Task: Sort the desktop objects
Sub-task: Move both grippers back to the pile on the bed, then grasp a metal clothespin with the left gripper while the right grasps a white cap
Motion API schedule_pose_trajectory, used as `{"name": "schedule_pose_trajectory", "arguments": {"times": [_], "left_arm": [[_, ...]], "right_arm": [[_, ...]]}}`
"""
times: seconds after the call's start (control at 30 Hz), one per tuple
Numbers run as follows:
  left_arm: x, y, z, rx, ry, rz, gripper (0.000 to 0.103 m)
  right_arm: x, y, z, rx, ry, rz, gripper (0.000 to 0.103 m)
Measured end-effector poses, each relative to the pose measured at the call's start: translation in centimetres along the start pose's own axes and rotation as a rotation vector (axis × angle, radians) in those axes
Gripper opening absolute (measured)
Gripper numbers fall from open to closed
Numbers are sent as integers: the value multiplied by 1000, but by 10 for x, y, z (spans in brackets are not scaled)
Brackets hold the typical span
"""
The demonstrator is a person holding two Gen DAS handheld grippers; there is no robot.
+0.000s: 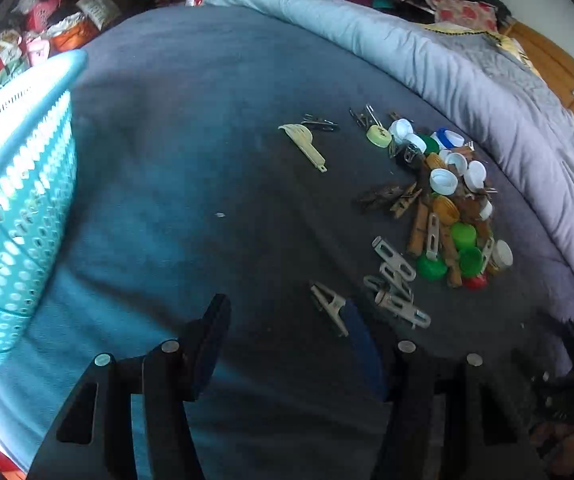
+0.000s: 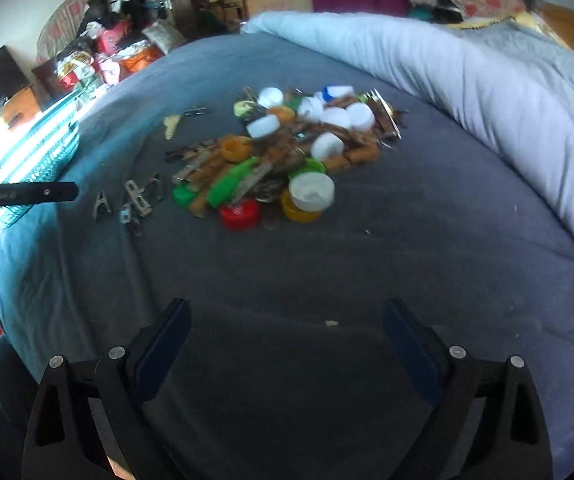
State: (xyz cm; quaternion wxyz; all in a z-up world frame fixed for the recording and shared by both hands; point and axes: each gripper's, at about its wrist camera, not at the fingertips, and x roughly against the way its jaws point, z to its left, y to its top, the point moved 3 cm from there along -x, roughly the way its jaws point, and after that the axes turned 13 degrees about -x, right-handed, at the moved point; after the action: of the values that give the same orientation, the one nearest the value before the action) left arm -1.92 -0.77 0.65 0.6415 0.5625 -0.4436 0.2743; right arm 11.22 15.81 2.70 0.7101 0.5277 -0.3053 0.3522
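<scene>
A pile of bottle caps and clothespegs (image 1: 447, 200) lies on the blue bedsheet; it also shows in the right wrist view (image 2: 287, 152). Several grey plastic pegs (image 1: 397, 284) lie at its near edge, one grey peg (image 1: 329, 306) just ahead of my left gripper (image 1: 287, 320), which is open and empty. A cream comb-like clip (image 1: 305, 144) lies apart, further off. My right gripper (image 2: 287, 320) is open and empty, well short of the pile; a red cap (image 2: 239, 215) and a white cap on a yellow one (image 2: 311, 191) are the nearest pieces.
A turquoise perforated basket (image 1: 15, 200) stands at the left, also in the right wrist view (image 2: 35, 152). A rolled pale blue quilt (image 1: 467, 72) borders the sheet on the right. Cluttered bags and boxes (image 2: 103, 60) stand beyond the bed.
</scene>
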Motion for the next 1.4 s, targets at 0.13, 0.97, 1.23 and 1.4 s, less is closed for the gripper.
{"name": "schedule_pose_trajectory", "arguments": {"times": [0.13, 0.97, 1.23, 1.4], "left_arm": [[-18, 5, -16, 25, 25, 22, 61], [2, -17, -9, 24, 142, -38, 18], [-7, -20, -9, 23, 119, -21, 18], [-11, -18, -11, 10, 119, -22, 18]], "right_arm": [[-8, -5, 2, 52, 10, -11, 99], [-16, 34, -17, 23, 118, -63, 84], [-37, 64, -9, 71, 125, -50, 47], [-48, 65, -8, 72, 96, -35, 42]]}}
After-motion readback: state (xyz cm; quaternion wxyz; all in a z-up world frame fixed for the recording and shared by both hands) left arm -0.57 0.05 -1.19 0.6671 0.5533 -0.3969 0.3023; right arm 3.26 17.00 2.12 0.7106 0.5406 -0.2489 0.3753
